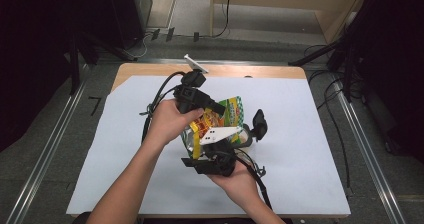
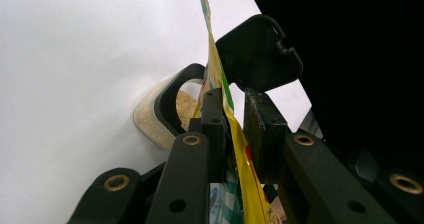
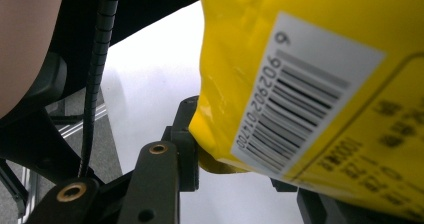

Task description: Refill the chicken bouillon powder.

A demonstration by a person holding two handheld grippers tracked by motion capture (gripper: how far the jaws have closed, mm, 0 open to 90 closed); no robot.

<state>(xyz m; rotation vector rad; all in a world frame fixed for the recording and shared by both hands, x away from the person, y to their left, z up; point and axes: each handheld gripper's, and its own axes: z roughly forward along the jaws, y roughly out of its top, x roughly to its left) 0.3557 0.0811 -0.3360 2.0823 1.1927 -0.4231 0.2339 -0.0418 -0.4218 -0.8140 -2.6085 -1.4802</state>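
While both hand-held grippers clamp yellow bag (image 1: 226,115) (barcode side rightward), open container (image 2: 165,109) below holds tan powder.

My left gripper (image 1: 220,106) and right gripper (image 1: 227,146) meet mid-worktop, forearms reaching in from below; both sets of jaws are clamped, wrists angled inward.

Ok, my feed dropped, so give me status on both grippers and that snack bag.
Left gripper clamped on yellow snack bag edge. Right gripper gripping its barcode end. Bag held above open container. Nothing in the way.
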